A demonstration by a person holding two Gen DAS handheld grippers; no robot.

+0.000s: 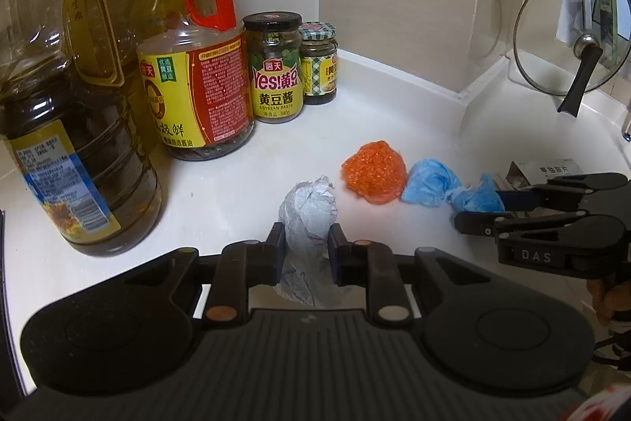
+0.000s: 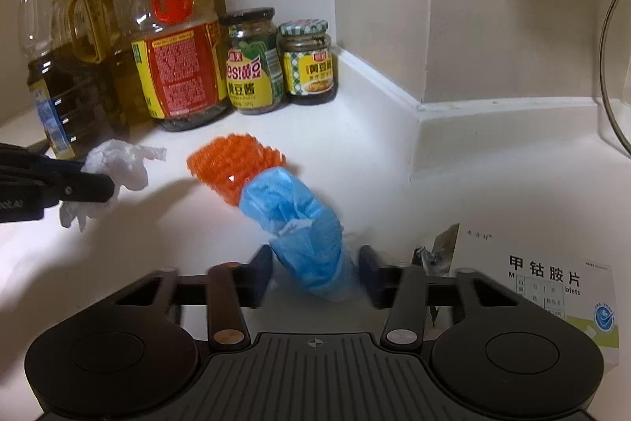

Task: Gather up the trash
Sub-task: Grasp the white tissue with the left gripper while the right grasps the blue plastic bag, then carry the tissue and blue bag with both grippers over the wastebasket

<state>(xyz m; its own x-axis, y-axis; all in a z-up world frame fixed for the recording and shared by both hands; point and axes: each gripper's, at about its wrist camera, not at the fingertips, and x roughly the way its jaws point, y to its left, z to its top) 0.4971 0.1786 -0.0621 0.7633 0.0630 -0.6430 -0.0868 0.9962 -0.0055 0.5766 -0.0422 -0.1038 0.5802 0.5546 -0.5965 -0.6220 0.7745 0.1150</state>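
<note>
White paper wad point(image 1: 307, 223) clamped in left gripper point(image 1: 307, 251) jaws.

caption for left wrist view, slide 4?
Left gripper clamps crumpled white paper on the counter; orange mesh lies beyond.

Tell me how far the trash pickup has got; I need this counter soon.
Nothing looks binned yet. In hand: the left gripper is shut on the white paper wad; the right gripper has the blue plastic wad between its jaws, though blur hides whether they press on it. Left: the orange mesh wad lies untouched on the counter. No bin shows.
</note>
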